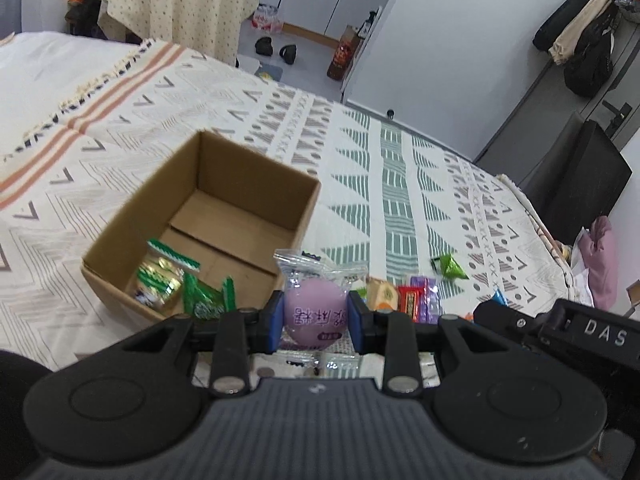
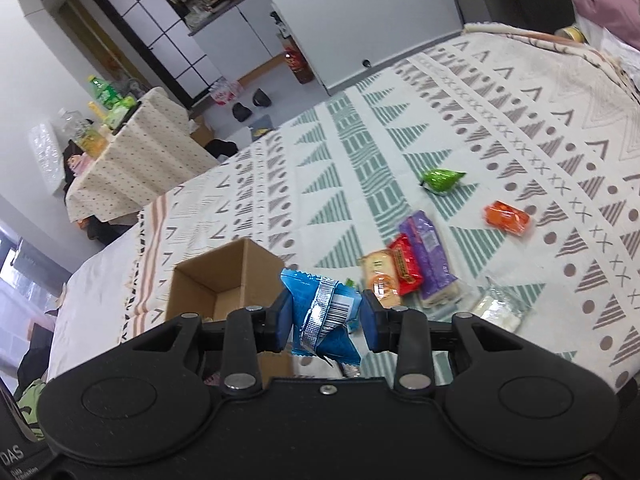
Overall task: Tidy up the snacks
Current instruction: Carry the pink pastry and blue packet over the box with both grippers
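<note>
An open cardboard box (image 1: 256, 184) stands on the patterned bed cover, with several green snack packets (image 1: 168, 280) in its near corner. My left gripper (image 1: 316, 316) is shut on a purple round mochi in a clear wrapper (image 1: 314, 304), held just right of the box's near corner. My right gripper (image 2: 326, 314) is shut on a blue snack packet with a silver seam (image 2: 324, 312), held to the right of the box (image 2: 224, 276). Loose snacks lie on the cover: a beige packet (image 2: 380, 280), a red packet (image 2: 406, 270), a purple bar (image 2: 430, 258), an orange packet (image 2: 506, 216), a green packet (image 2: 442, 179) and a clear packet (image 2: 500, 306).
The bed cover (image 1: 360, 160) stretches back to a far edge with floor beyond. A table under a dotted cloth (image 1: 176, 4) stands behind the bed. A dark cabinet (image 1: 576, 184) and a pink bag (image 1: 600, 260) are at the right side.
</note>
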